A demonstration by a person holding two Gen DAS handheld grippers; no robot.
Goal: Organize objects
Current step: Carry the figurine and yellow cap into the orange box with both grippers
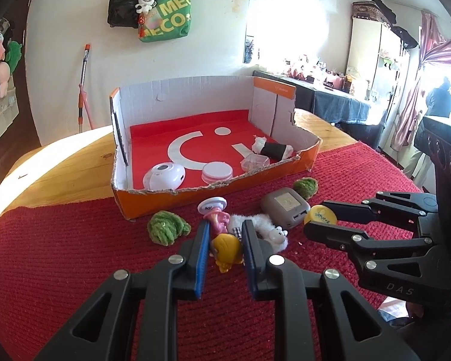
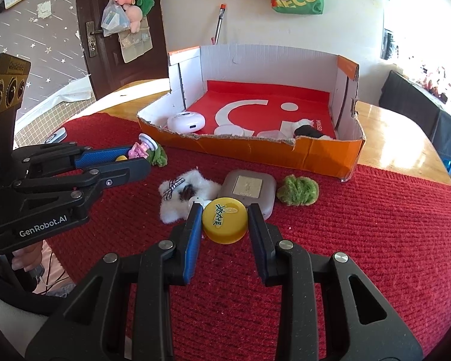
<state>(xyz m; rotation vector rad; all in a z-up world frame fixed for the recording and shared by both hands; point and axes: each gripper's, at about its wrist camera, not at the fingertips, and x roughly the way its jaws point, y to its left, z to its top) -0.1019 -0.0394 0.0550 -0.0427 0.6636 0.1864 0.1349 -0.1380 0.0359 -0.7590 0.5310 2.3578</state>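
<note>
The left gripper (image 1: 225,240) is brought low over the red woven mat (image 1: 75,255), and the yellow toy figure (image 1: 227,251) is bracketed between its jaws. The jaws are held partly open, each pad close beside the figure; whether either pad is touching cannot be told, so no firm hold is claimed. Just ahead of the left fingertips a pink-and-white suction toy (image 1: 215,210) and a white fluffy plush (image 1: 261,225) are crowded together, which is probably why the jaws are kept narrow.

The right gripper (image 2: 225,221) is set around the yellow bottle cap (image 2: 224,219), which lies flat on the mat between the jaws. The left pad appears to be against the cap's edge, while a clear gap is left at the right pad, so the cap is not yet clamped. Directly beyond the fingertips a grey earbud case (image 2: 249,191) is lying, touching or nearly touching the cap; a green knitted piece (image 2: 297,190) sits ahead and to the right.

Well beyond both sets of jaws the cut-down orange cardboard box (image 1: 213,194) is placed, its low front wall facing the grippers; a white round device (image 1: 164,176) and other items already rest inside. It is judged to be the collecting place.
</note>
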